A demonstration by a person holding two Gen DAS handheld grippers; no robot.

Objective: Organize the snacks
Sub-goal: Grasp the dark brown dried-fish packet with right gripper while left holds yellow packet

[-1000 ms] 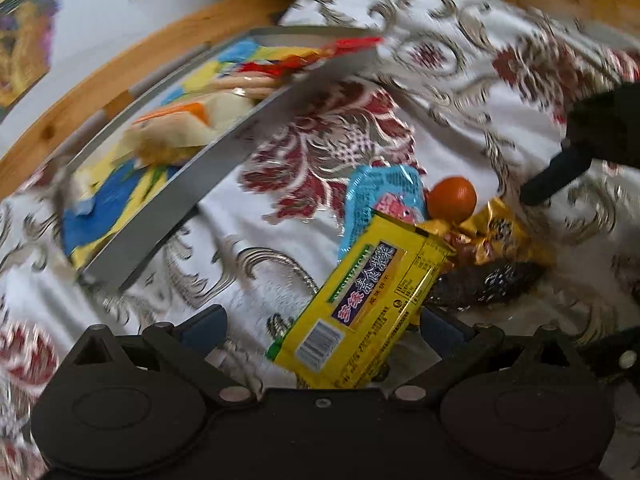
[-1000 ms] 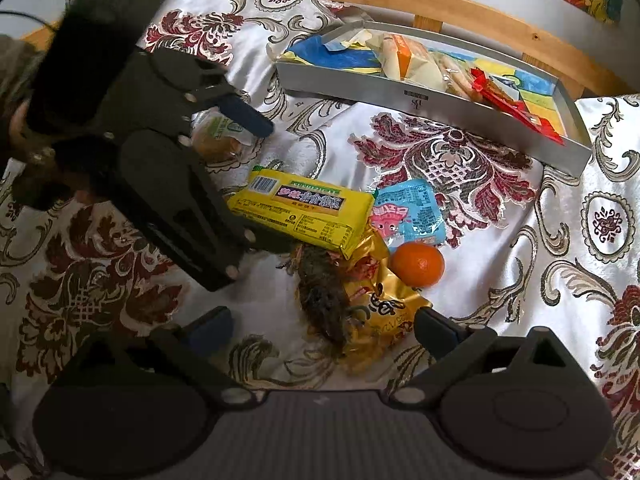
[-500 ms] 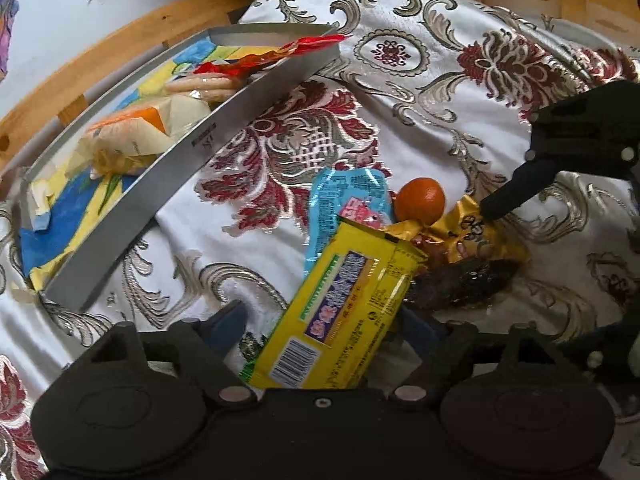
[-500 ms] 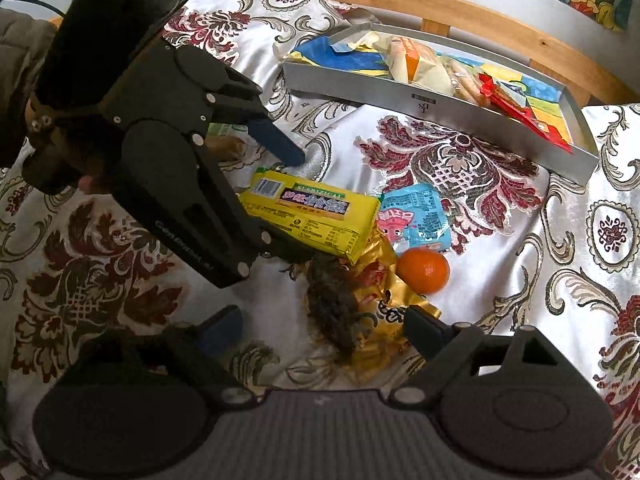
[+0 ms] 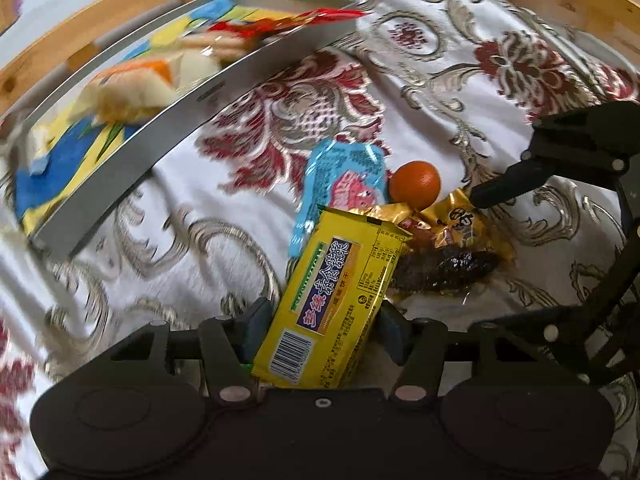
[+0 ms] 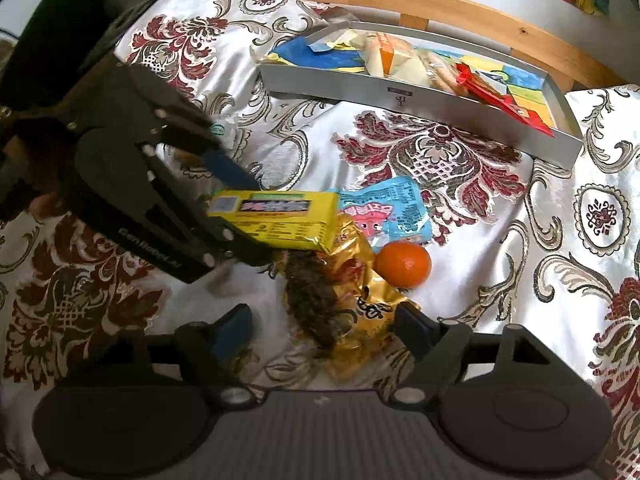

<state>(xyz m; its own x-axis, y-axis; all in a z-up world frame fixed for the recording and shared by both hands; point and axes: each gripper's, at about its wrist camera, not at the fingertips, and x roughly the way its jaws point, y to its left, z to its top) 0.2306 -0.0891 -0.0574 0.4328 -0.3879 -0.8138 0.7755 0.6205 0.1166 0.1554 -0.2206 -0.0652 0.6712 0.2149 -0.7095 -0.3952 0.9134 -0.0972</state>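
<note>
L gripper closed in on yellow biscuit pack since 0.5 s ago, now gripping it; tray drop next. R gripper wide, straddling gold pouch.

The left gripper is clamping a yellow pack by its near end, above a gold packet lying on the floral cloth. An orange is sitting beside a blue packet. The right gripper is standing wide apart around the gold packet. Behind, a grey tray is holding several snacks.
</note>
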